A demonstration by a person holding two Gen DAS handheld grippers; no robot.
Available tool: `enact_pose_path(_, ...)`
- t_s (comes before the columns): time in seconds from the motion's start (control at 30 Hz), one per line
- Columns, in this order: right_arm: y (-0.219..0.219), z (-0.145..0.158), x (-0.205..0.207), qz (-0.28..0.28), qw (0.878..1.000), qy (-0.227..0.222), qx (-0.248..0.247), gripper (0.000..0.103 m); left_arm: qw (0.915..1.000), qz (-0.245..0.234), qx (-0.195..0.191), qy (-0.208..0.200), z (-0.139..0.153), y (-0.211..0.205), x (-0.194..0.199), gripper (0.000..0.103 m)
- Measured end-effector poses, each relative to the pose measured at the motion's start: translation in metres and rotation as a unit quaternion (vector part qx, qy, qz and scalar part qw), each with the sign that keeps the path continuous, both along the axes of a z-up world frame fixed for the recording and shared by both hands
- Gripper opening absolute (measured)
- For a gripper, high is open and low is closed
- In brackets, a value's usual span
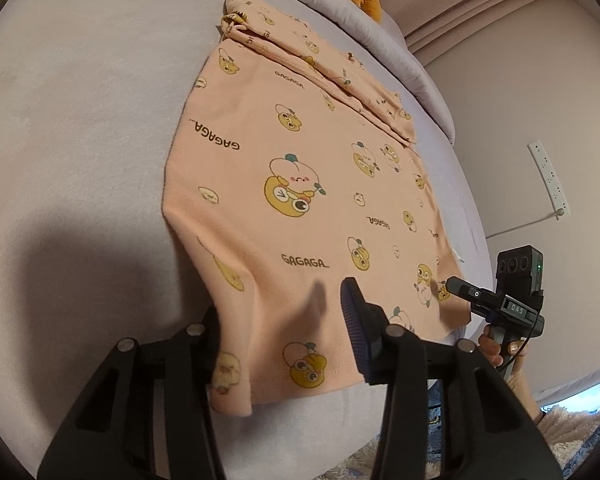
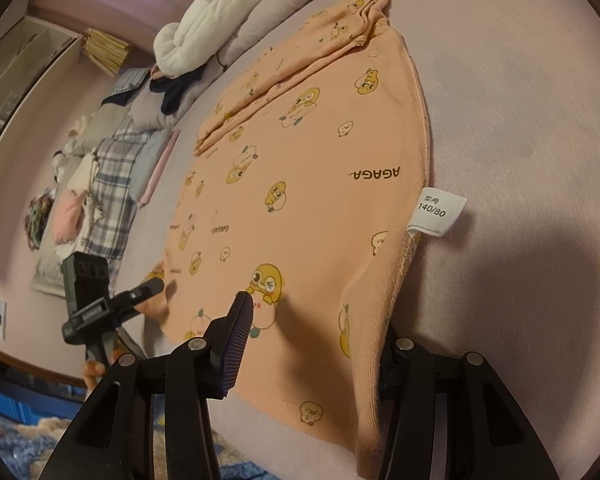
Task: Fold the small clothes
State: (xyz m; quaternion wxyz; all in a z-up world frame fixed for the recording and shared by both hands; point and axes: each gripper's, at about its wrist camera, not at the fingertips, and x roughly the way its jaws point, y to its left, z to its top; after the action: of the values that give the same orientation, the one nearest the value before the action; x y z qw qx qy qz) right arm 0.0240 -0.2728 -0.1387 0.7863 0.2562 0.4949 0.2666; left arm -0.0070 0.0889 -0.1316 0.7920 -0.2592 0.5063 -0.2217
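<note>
- Two claws straddle the shirt's [image 1: 300, 200] near hem corners on the bed [image 1: 80, 140].
- Left claw [image 1: 276, 332]: clamped on that corner.
- Right claw [image 2: 320, 340]: clamped likewise.
- Shirt stretches lengthwise away from both.

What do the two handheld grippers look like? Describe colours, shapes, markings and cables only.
Both are black. The left gripper has angular linkage arms with silver pivot pins and ribbed, dark bluish fingers. The right gripper carries a boxy module with a green light, a "DAS" label and a thin cable.
</note>
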Motion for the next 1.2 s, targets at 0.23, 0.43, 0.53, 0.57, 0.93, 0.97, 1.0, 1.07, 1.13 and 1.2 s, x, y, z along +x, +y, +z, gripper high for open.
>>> enact_pose_path(0.23,0.0019,-0.0002,0.0004,0.000,1.000,0.000,-0.001,0.051,1.0000,-0.002,0.005,-0.001,0.0005,-0.0006,-0.0007,0.045)
enact_pose_path(0.43,0.0021,0.0000,0.0006,0.000,1.000,-0.001,-0.002,0.051,0.9999,-0.001,0.010,-0.001,0.0011,0.0003,-0.0029,0.044)
enact_pose_path(0.53,0.0019,-0.0001,0.0008,0.000,1.000,-0.001,-0.001,0.051,0.9999,-0.003,0.013,0.000,0.0014,0.0022,-0.0050,0.043)
enact_pose_path(0.57,0.0018,-0.0002,0.0004,0.000,1.000,-0.001,0.000,0.051,0.9999,-0.003,0.012,0.000,0.0011,0.0029,-0.0057,0.043)
enact_pose_path(0.93,0.0018,-0.0003,0.0014,0.000,1.000,-0.002,-0.002,0.051,0.9996,0.006,0.026,0.003,-0.0017,0.0012,-0.0031,0.024)
enact_pose_path(0.97,0.0020,-0.0001,0.0015,0.000,1.000,-0.002,-0.002,0.051,0.9996,0.008,0.026,0.004,-0.0021,0.0019,-0.0030,0.023)
enact_pose_path(1.0,0.0021,0.0000,0.0015,0.000,1.000,-0.002,-0.002,0.051,0.9996,0.009,0.025,0.005,-0.0027,0.0029,-0.0031,0.021)
enact_pose_path(1.07,0.0023,0.0000,0.0018,0.001,1.000,-0.002,-0.003,0.051,0.9996,0.013,0.023,0.006,-0.0031,0.0039,-0.0029,0.019)
enact_pose_path(1.13,0.0028,0.0006,0.0018,0.001,1.000,-0.003,-0.005,0.051,0.9996,0.015,0.023,0.007,-0.0032,0.0040,-0.0027,0.018)
enact_pose_path(1.2,0.0024,0.0008,0.0009,-0.001,1.000,-0.005,-0.009,0.047,0.9995,0.016,0.026,0.007,-0.0029,0.0036,-0.0028,0.013)
